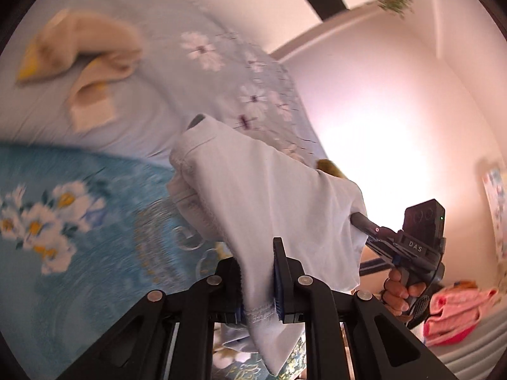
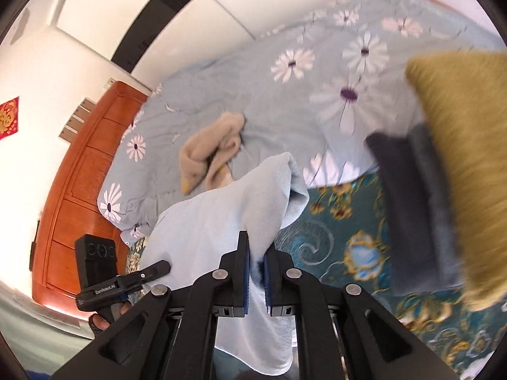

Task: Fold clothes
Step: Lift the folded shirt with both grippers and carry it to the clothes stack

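A pale blue garment (image 1: 263, 196) hangs in the air over the bed, stretched between both grippers. My left gripper (image 1: 258, 285) is shut on one edge of it. My right gripper (image 2: 257, 272) is shut on another part of the pale blue garment (image 2: 221, 218). In the left wrist view the right gripper (image 1: 358, 218) pokes into the cloth from the right, held by a hand (image 1: 396, 288). In the right wrist view the left gripper (image 2: 158, 267) touches the cloth at lower left. A crumpled beige garment (image 1: 92, 53) lies further back on the bed; the right wrist view also catches the beige garment (image 2: 212, 152).
The bed carries a light blue daisy duvet (image 2: 317, 95) and a teal floral blanket (image 1: 79, 221). A folded stack of dark grey cloth (image 2: 415, 209) and olive-yellow cloth (image 2: 465, 158) sits at the right. Pink clothes (image 1: 456, 313) lie at far right. A wooden cabinet (image 2: 85, 174) stands left.
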The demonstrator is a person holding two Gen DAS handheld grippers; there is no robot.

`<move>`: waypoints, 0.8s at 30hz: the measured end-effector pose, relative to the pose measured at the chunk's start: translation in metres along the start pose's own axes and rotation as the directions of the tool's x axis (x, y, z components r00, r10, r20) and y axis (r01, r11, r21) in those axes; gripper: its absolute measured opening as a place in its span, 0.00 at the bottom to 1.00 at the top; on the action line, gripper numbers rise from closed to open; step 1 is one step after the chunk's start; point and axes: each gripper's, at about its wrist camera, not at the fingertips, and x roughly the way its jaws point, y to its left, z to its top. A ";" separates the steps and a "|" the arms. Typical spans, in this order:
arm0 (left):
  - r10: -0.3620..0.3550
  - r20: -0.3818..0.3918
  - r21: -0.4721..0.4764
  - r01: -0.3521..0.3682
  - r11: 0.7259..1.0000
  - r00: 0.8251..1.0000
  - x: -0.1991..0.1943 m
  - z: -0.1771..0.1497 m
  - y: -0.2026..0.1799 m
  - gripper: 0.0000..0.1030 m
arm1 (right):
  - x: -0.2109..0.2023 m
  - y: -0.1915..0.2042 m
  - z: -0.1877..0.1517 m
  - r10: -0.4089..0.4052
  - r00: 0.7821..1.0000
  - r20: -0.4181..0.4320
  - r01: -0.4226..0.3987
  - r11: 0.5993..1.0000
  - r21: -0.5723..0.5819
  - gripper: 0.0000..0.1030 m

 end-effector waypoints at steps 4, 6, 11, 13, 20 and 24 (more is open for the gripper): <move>-0.046 -0.018 0.106 0.048 0.993 0.999 0.022 0.019 -0.071 0.15 | -0.070 -0.014 0.022 -0.016 0.995 0.101 0.019 0.999 -0.029 0.07; -0.073 -0.031 0.150 0.077 0.986 0.997 0.036 0.029 -0.105 0.15 | -0.102 -0.026 0.033 -0.035 0.989 0.143 0.040 0.999 -0.031 0.07; -0.094 -0.098 0.236 0.115 0.965 0.991 0.104 0.047 -0.177 0.15 | -0.155 -0.076 0.061 -0.109 0.979 0.170 0.106 0.994 0.027 0.07; -0.095 -0.133 0.252 0.126 0.959 0.987 0.133 0.052 -0.197 0.15 | -0.169 -0.098 0.073 -0.138 0.976 0.168 0.130 0.990 0.056 0.07; -0.100 -0.191 0.284 0.152 0.947 0.977 0.211 0.054 -0.244 0.15 | -0.195 -0.177 0.115 -0.262 0.957 0.128 0.246 0.960 0.132 0.07; -0.110 -0.173 0.293 0.158 0.943 0.979 0.237 0.046 -0.250 0.15 | -0.197 -0.209 0.136 -0.298 0.947 0.124 0.279 0.949 0.145 0.07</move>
